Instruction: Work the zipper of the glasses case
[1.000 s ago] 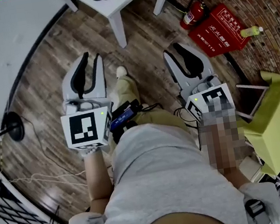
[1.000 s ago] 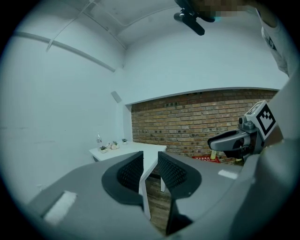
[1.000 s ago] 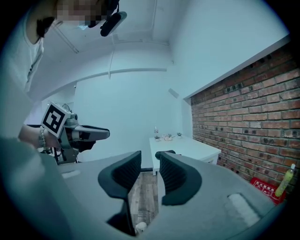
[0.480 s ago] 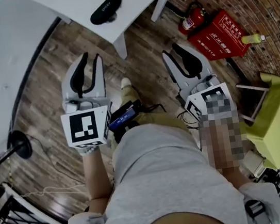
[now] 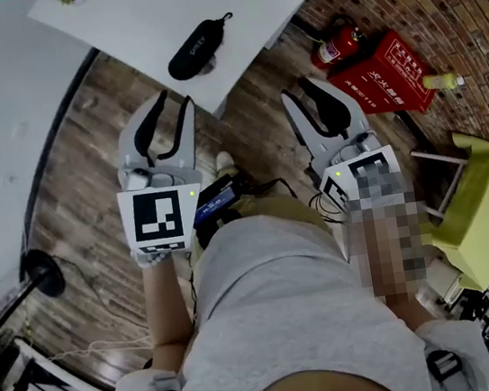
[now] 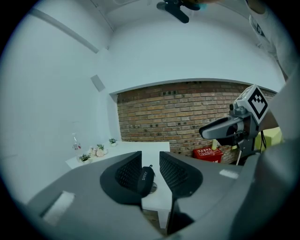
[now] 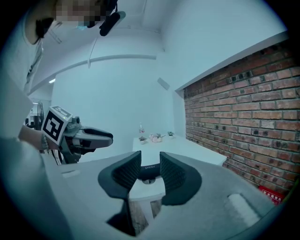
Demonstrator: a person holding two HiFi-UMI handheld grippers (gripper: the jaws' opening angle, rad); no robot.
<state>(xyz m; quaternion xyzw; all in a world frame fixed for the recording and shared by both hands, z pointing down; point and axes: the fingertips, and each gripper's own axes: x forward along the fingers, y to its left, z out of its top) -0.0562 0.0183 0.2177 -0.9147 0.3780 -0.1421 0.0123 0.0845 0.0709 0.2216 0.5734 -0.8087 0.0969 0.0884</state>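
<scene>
A black zipped glasses case (image 5: 200, 48) lies on the white table (image 5: 137, 24) near its corner, with its loop end pointing away from me. Both grippers hang in the air short of the table's edge, apart from the case. My left gripper (image 5: 169, 103) is open; its jaws have just been opening and nothing is between them. My right gripper (image 5: 308, 89) is also open and empty. In the left gripper view the case (image 6: 145, 178) shows far off beyond the gripper (image 6: 150, 161). In the right gripper view the case (image 7: 149, 168) sits on the table (image 7: 146, 190) ahead.
A red fire extinguisher (image 5: 337, 39) and a red box (image 5: 379, 60) stand by the brick wall at the right. A yellow-green box (image 5: 477, 201) is at my right, a black stand base (image 5: 42, 270) at my left. Small plants (image 6: 96, 151) line the table's far end.
Both grippers have moved forward toward the table, and the case and tabletop have come further into the head view. The left jaws stand a little wider.
</scene>
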